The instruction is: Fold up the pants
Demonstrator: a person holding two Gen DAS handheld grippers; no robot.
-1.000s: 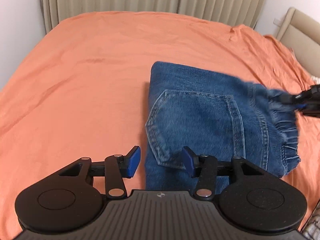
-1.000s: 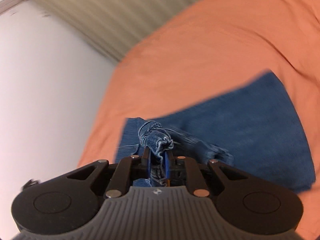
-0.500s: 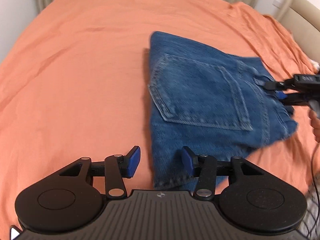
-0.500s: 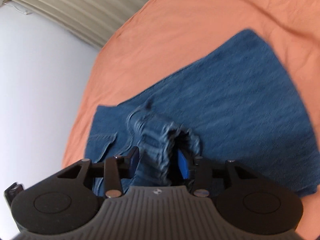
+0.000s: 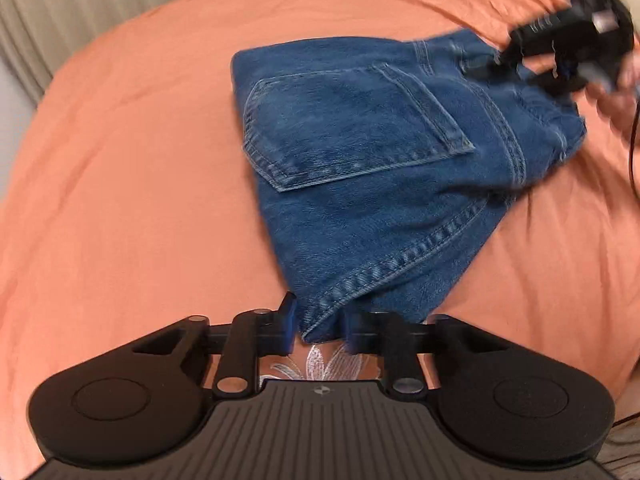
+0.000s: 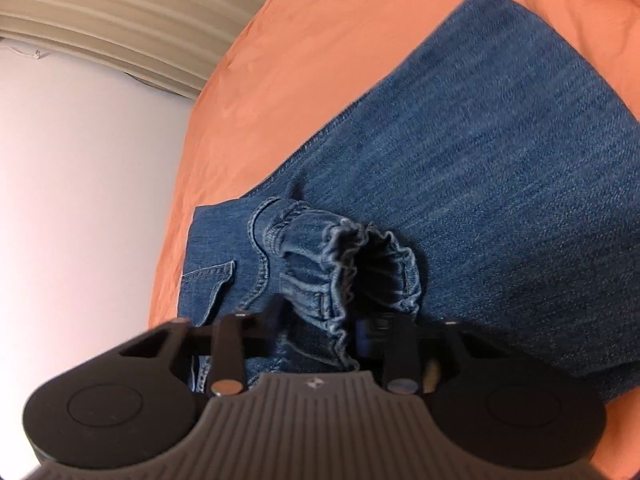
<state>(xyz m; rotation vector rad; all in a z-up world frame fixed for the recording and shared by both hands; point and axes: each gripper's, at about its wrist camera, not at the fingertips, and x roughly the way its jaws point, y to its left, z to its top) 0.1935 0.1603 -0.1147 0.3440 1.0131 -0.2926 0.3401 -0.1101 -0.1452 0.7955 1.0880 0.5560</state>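
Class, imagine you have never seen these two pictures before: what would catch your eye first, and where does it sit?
First, the folded blue jeans lying on the orange bedsheet, back pocket facing up. Next, the left gripper at the bottom of its view, jaws closed on the near corner of the denim. Then the right gripper, with the gathered elastic waistband bunched between its jaws.

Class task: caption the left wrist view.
Left tongs close on the folded jeans' near corner on an orange bedsheet.
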